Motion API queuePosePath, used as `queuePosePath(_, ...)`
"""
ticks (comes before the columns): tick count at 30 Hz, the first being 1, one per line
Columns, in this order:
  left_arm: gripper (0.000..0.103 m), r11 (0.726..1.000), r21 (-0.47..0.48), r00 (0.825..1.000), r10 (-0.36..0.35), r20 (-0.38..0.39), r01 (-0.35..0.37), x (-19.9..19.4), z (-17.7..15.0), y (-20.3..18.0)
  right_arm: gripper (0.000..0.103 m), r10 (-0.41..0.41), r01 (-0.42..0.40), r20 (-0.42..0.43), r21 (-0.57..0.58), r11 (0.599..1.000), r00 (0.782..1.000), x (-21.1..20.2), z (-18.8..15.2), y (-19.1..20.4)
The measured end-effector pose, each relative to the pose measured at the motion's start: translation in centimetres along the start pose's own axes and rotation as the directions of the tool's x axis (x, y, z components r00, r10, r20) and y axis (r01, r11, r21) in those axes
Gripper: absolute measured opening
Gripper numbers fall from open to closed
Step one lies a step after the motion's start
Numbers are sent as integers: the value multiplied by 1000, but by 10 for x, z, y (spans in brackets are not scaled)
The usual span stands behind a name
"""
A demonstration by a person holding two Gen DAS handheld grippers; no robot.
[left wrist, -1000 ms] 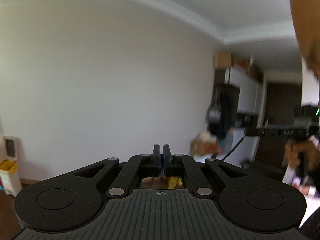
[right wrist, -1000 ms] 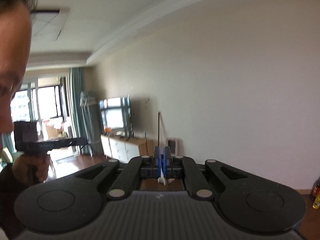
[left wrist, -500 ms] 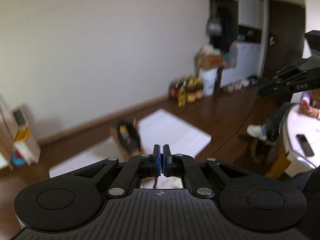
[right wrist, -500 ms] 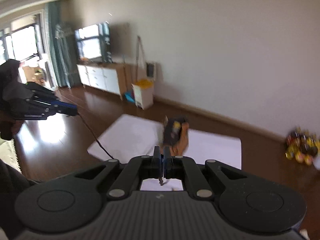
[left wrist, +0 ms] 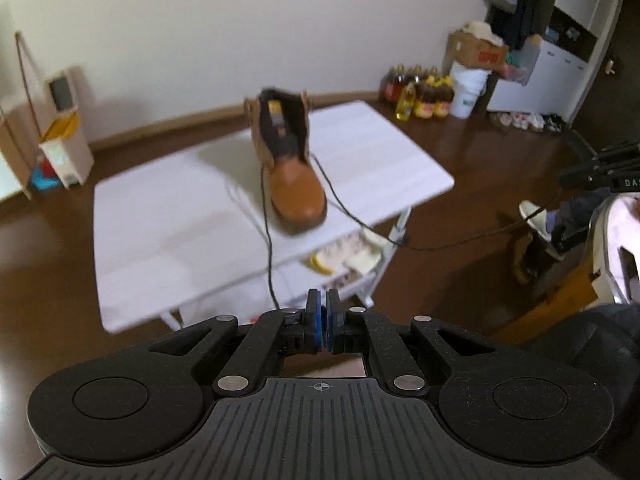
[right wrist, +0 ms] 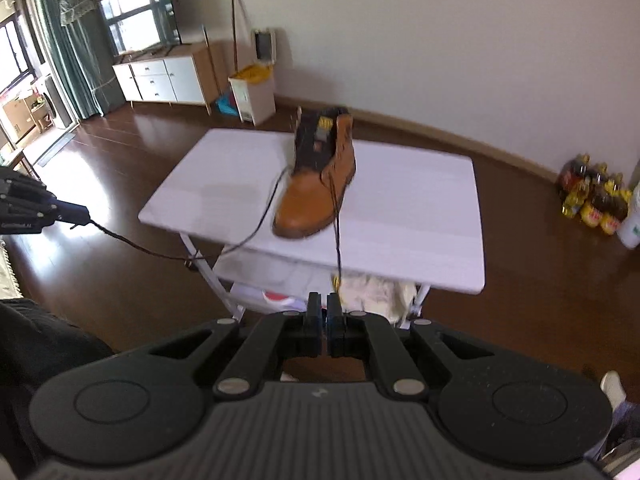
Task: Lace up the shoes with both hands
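Tan leather boot (left wrist: 294, 184) stands upright on the white table (left wrist: 168, 216). Left gripper (left wrist: 321, 322) and right gripper (right wrist: 324, 320) are each clamped on one end of its black lace (left wrist: 269, 240).

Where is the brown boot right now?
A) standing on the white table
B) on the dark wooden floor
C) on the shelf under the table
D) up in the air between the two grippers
A: the brown boot stands upright on the white table, laces trailing off its near edge.
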State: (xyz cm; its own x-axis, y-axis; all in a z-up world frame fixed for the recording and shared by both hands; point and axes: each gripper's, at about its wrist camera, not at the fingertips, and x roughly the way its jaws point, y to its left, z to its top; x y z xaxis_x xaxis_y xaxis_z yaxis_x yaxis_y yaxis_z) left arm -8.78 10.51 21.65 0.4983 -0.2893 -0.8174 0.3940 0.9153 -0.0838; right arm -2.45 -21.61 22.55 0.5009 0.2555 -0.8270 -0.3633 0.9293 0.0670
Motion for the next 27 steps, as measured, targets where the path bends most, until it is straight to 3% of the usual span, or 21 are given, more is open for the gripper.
queuePosePath(16, 2, 997, -54, 983, -59, -175, 50, 57, -37, 6, 3, -8, 23, -227, 62, 998, 974, 37, -43, -14)
queuePosePath(27, 2, 994, -92, 978, -76, -196, 59, 73, -41, 20, 3, -5, 19, -314, 43, 999, 949, 71, -37, -16)
